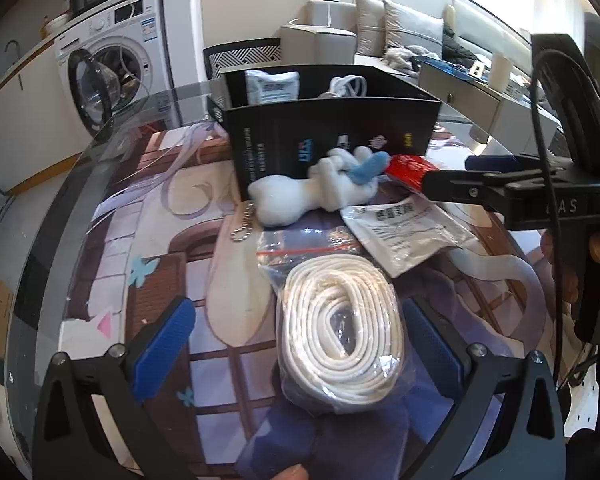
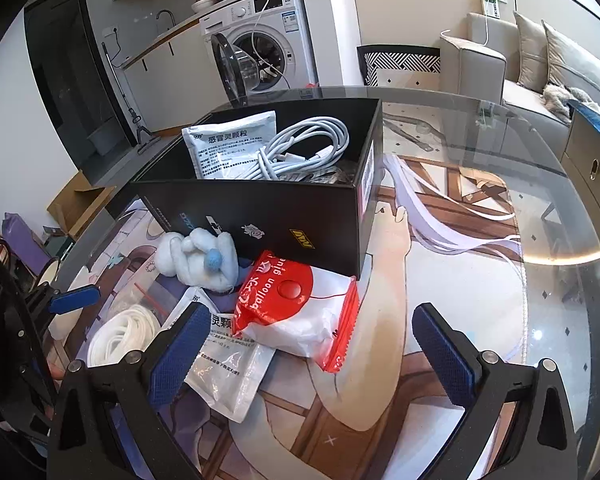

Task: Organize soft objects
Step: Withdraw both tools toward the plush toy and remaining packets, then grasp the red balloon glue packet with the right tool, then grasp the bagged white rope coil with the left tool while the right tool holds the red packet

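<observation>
**Two open tools over soft items beside a black box on a glass worktop**

Left wrist view: the left tool (image 1: pixel 296 344) stands with its blue-padded fingers (image 1: pixel 166 346) spread wide, gripping nothing. Between them lies a bagged coil of white cord (image 1: pixel 340 336) in clear plastic, resting on the worktop (image 1: pixel 100 184), whose glass top covers an illustrated mat. Beyond the coil lies a white plush toy (image 1: pixel 320 188) with a blue part and a ball chain (image 1: pixel 246 226), touching the front wall of the black box (image 1: pixel 332 140). A clear-and-white sachet (image 1: pixel 404 232) lies just right of the coil's bag. The right tool (image 1: pixel 440 188) enters from the right, near a red packet (image 1: pixel 410 168).

Right wrist view: the right tool (image 2: pixel 308 350) is likewise open and empty, its fingers (image 2: pixel 444 352) well apart. Between them, nearer the left finger, sits the red-and-white packet (image 2: pixel 300 308) printed "balloon glue", overlapping the sachet (image 2: pixel 228 364) and lying just in front of the box (image 2: pixel 260 216). Inside the box are a white medicine sachet (image 2: pixel 224 140) and a bundle of white cable (image 2: pixel 300 148). The plush toy (image 2: pixel 204 260) leans against the box front; the cord coil (image 2: pixel 120 332) lies at lower left, beside the left tool (image 2: pixel 76 296)
</observation>
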`<state>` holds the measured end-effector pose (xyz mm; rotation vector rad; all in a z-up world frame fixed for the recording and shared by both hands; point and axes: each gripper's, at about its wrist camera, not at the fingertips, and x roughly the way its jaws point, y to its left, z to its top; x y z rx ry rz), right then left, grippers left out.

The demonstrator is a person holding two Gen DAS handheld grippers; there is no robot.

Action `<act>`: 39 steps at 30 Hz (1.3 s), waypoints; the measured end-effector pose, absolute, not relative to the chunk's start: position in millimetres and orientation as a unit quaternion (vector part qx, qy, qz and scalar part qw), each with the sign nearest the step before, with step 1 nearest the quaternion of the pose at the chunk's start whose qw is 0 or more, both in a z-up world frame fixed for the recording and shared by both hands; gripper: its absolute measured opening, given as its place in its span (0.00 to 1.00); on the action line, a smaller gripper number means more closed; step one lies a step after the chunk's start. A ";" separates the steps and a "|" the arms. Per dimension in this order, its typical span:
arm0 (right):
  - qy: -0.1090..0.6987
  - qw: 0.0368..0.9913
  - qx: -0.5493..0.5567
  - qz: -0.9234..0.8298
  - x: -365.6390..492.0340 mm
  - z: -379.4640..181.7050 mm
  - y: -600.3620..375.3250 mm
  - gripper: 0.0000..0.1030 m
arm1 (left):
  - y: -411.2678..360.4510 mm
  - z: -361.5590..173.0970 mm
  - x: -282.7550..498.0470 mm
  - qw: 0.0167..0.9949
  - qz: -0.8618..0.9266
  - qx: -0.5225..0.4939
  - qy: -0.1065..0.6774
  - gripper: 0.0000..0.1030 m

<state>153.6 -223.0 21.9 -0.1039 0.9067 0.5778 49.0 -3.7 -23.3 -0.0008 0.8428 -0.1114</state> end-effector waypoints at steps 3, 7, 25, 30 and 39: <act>0.435 0.855 -0.047 0.278 155.3 20.4 -221.4 1.00 | 1.1 -24.2 50.9 0.911 -0.048 -0.005 0.409 1.00; 0.443 0.851 -0.041 0.278 157.8 16.6 -220.8 1.00 | 4.7 -24.2 53.3 0.912 -0.041 -0.004 0.409 1.00; 0.447 0.846 -0.027 0.288 160.1 14.7 -225.0 0.57 | 14.1 -25.9 56.6 0.910 -0.028 -0.016 0.414 1.00; 0.422 0.857 -0.040 0.292 152.0 29.1 -227.2 0.55 | 15.1 -26.3 56.4 0.909 -0.027 -0.016 0.415 1.00; 0.393 0.867 -0.050 0.302 139.0 49.1 -225.9 0.55 | 15.8 -27.4 54.4 0.907 -0.028 -0.013 0.420 1.00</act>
